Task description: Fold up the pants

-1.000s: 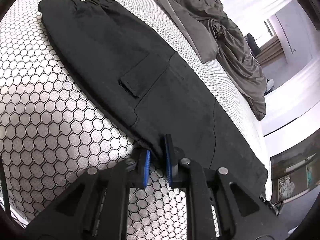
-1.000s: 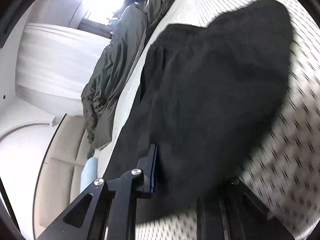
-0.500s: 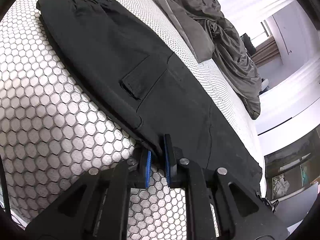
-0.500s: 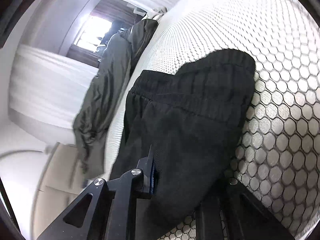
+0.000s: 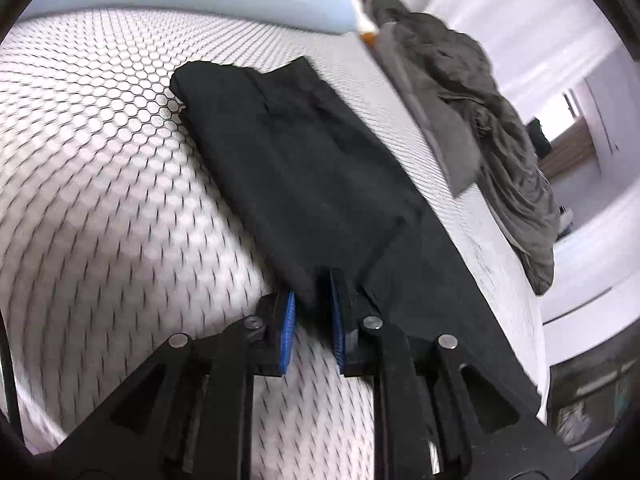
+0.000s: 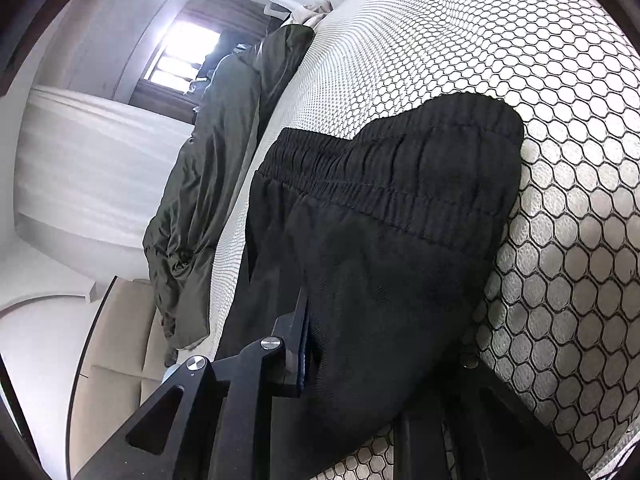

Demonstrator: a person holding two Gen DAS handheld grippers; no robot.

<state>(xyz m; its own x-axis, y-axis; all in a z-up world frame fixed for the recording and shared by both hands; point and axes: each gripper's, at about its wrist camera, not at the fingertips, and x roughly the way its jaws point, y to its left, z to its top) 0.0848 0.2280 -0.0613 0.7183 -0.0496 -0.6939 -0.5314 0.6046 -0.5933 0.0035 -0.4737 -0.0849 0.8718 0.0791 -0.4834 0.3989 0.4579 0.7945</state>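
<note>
- The black pants lie lengthwise on a mattress covered in a white fabric with a dark honeycomb print.
- In the left wrist view the left gripper has its blue-padded jaws pinched on a thick fold of the pants' edge, with black cloth filling the narrow gap between the pads.
- Beyond those jaws a doubled layer of the pants lies over the rest of the garment, its far end squared off and resting flat on the mattress.
- In the right wrist view the gathered elastic waistband curves across the picture, its right end touching the honeycomb cover.
- The right gripper is clamped on the pants just below the waistband. Only its left finger shows, pressed against the cloth; the other side is buried under draped fabric, so the hold is probably firm, though that pad is hidden.
- A crumpled dark grey blanket lies along the far edge of the mattress, well apart from the pants.
- The left wrist picture is blurred near the bottom.
</note>
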